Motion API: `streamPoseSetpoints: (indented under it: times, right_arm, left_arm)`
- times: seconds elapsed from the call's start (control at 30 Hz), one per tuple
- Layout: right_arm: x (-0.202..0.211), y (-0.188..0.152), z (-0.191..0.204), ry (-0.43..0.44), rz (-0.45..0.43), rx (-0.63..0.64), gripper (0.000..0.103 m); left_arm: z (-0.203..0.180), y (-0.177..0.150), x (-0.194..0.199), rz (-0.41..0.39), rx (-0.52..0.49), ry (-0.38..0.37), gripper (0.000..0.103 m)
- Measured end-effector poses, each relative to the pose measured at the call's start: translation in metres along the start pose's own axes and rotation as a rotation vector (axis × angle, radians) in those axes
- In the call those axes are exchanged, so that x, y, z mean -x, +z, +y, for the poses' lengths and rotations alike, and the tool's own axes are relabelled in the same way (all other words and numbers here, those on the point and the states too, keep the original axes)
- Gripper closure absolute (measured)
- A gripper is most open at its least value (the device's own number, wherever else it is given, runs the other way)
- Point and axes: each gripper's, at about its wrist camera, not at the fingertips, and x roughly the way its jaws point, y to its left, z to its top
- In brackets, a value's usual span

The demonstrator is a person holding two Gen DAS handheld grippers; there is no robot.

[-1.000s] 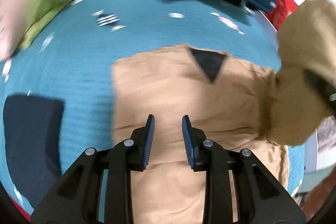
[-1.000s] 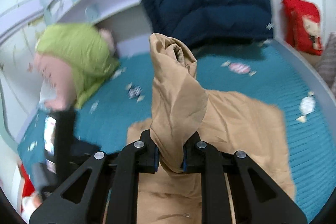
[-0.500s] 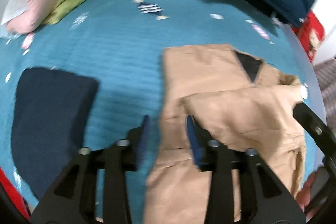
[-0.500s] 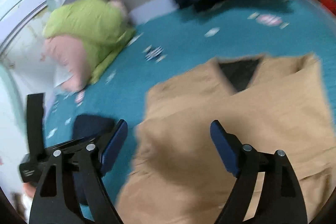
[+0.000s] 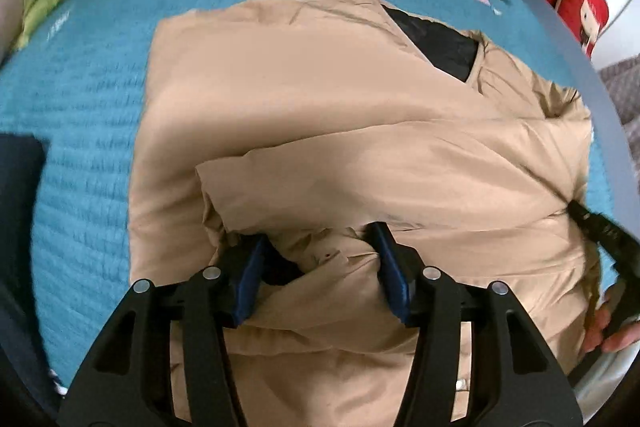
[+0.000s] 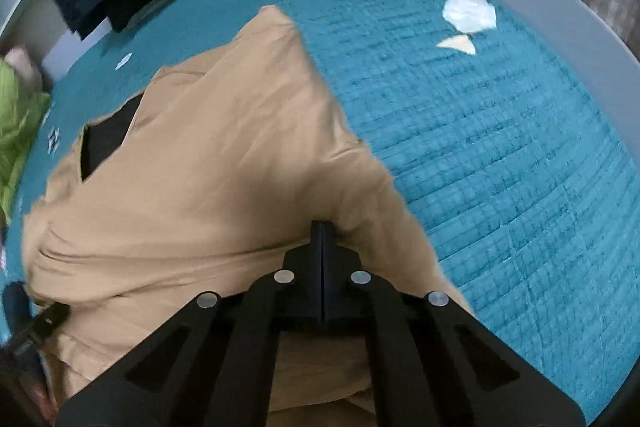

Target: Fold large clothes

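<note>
The tan jacket [image 5: 320, 131] lies on the teal bed cover [image 5: 88, 131], and its lower part is cut off under my tongs in both views. My left tongs [image 5: 320, 277] are spread wide around a bunched fold near the jacket's middle; I cannot tell if the pads press it. My right tongs [image 6: 322, 239] are clenched on the jacket's right edge, where the cloth hides the tips. Half a second ago the right tongs were wide apart above the jacket, and the left ones were at its left edge. The dark folded cloth [image 5: 18, 187], left of the jacket, is mostly out of frame.
</note>
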Motion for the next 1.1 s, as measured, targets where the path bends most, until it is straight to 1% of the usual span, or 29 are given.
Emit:
streamPoseSetpoints:
  times: [0.03, 0.07, 0.1, 0.13, 0.17, 0.23, 0.3, 0.37, 0.4, 0.43, 0.47, 0.5, 0.53, 0.6, 0.63, 0.67, 0.7, 0.73, 0.77, 0.8, 0.83, 0.9, 0.93, 1.03, 1.1]
  right_arm:
    - [0.011, 0.003, 0.006, -0.001, -0.015, 0.023, 0.101]
    - [0.022, 0.004, 0.009, 0.03, -0.044, 0.033, 0.099]
    - [0.034, 0.006, 0.011, 0.085, -0.075, 0.041, 0.099]
    - [0.045, 0.008, 0.019, 0.137, -0.101, 0.054, 0.097]
    - [0.058, 0.011, 0.034, 0.195, -0.132, 0.092, 0.097]
    - [0.062, 0.013, 0.062, 0.259, -0.13, 0.171, 0.097]
    - [0.053, 0.01, 0.091, 0.3, -0.097, 0.257, 0.097]
    - [0.033, 0.001, 0.114, 0.302, -0.054, 0.332, 0.097]
    - [0.019, -0.001, 0.123, 0.29, -0.028, 0.361, 0.098]
    - [0.009, -0.001, 0.123, 0.254, -0.016, 0.366, 0.102]
    - [-0.003, 0.003, 0.117, 0.195, -0.006, 0.352, 0.103]
    - [-0.008, 0.008, 0.105, 0.178, -0.003, 0.314, 0.103]
    - [-0.009, 0.015, 0.086, 0.17, -0.001, 0.255, 0.103]
    - [-0.002, 0.027, 0.057, 0.135, -0.013, 0.18, 0.103]
    - [0.003, 0.03, 0.048, 0.096, -0.014, 0.167, 0.103]
    - [0.006, 0.035, 0.035, 0.028, -0.008, 0.136, 0.103]
    - [0.003, 0.031, 0.024, 0.016, 0.004, 0.106, 0.103]
    - [0.0, 0.027, 0.018, 0.022, 0.025, 0.087, 0.103]
    - [-0.013, 0.021, 0.013, 0.026, 0.063, 0.081, 0.103]
    - [-0.021, 0.016, 0.011, 0.034, 0.058, 0.084, 0.103]
    - [-0.024, 0.013, 0.01, 0.041, 0.018, 0.094, 0.103]
    - [-0.02, 0.015, 0.013, 0.023, 0.016, 0.1, 0.103]
    - [-0.017, 0.017, 0.014, 0.02, 0.027, 0.091, 0.103]
    - [-0.018, 0.021, 0.013, 0.022, 0.039, 0.107, 0.103]
    - [-0.02, 0.019, 0.016, 0.019, 0.037, 0.117, 0.103]
  left_arm:
    - [-0.001, 0.003, 0.004, 0.014, -0.006, 0.007, 0.05]
    - [0.0, 0.005, 0.012, 0.008, -0.008, 0.007, 0.051]
    - [0.001, 0.005, 0.021, -0.013, -0.01, 0.002, 0.051]
    - [0.001, 0.005, 0.033, -0.052, -0.017, -0.01, 0.051]
    - [-0.001, 0.008, 0.047, -0.094, -0.027, -0.03, 0.051]
    - [-0.006, 0.014, 0.06, -0.127, -0.031, -0.07, 0.051]
    - [-0.015, 0.022, 0.057, -0.134, -0.032, -0.113, 0.051]
    - [-0.021, 0.028, 0.036, -0.101, -0.031, -0.091, 0.051]
    - [-0.021, 0.029, 0.021, -0.073, -0.026, -0.079, 0.051]
    - [-0.017, 0.027, 0.007, -0.04, -0.019, -0.047, 0.051]
    - [-0.008, 0.026, -0.002, -0.02, -0.012, -0.017, 0.055]
    - [0.003, 0.022, -0.009, -0.011, 0.0, -0.032, 0.056]
    - [0.009, 0.02, -0.007, -0.024, 0.005, -0.058, 0.057]
    - [0.019, 0.017, 0.004, -0.033, 0.004, -0.04, 0.057]
    - [0.023, 0.016, 0.01, -0.038, 0.012, -0.046, 0.057]
    - [0.027, 0.016, 0.013, -0.038, 0.026, -0.058, 0.057]
    - [0.03, 0.014, 0.013, -0.037, 0.054, -0.072, 0.057]
    - [0.032, 0.014, 0.009, -0.033, 0.072, -0.079, 0.057]
    - [0.032, 0.012, -0.002, -0.025, 0.081, -0.081, 0.057]
    - [0.033, 0.011, -0.009, -0.034, 0.077, -0.08, 0.057]
    - [0.028, 0.011, -0.014, -0.077, 0.05, -0.059, 0.057]
    - [0.022, 0.013, -0.012, -0.067, 0.041, -0.028, 0.057]
    - [0.023, 0.014, -0.011, -0.059, 0.046, -0.029, 0.057]
    - [0.03, 0.017, -0.011, -0.043, 0.055, -0.066, 0.057]
    - [0.032, 0.016, -0.01, -0.041, 0.056, -0.069, 0.057]
